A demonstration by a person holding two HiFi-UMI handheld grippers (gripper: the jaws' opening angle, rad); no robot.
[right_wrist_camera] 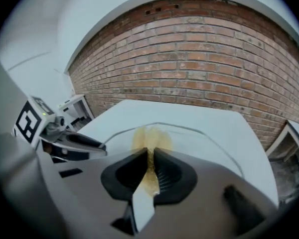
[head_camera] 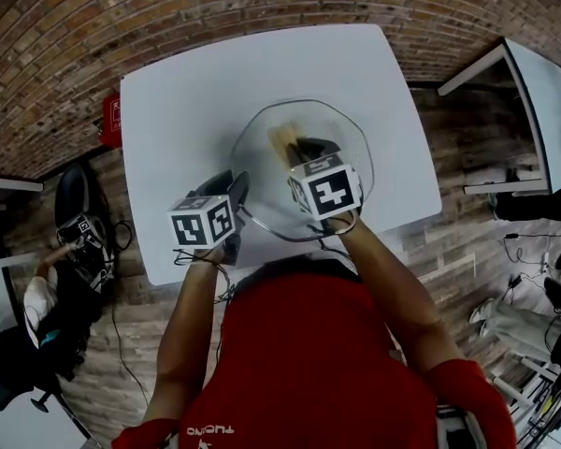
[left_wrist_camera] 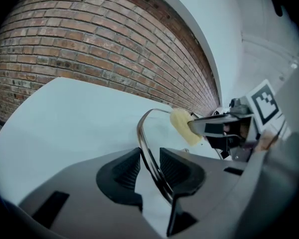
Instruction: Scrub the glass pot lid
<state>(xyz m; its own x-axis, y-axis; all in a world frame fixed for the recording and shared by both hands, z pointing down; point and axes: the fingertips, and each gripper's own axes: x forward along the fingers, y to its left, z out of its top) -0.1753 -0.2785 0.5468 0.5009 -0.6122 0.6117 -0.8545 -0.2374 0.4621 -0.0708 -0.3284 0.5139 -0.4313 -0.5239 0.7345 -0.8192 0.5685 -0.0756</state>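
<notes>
Left claw [left_wrist_camera: 149, 167] clamps the tilted lid [head_camera: 348, 140] by its near rim; right claw [right_wrist_camera: 149, 166] pinches a sponge [right_wrist_camera: 149, 139] on the glass; tabletop [head_camera: 182, 110] open all round.

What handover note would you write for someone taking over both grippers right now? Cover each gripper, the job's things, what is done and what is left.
Left gripper: fingers shut on the rim of the glass lid, holding it over the white table.
Right gripper: shut on a yellow sponge, which sits at the lid's glass.
Done: both grips made, sponge brought to the lid.
Left: scrub the whole glass; how much is clean I cannot tell.
</notes>
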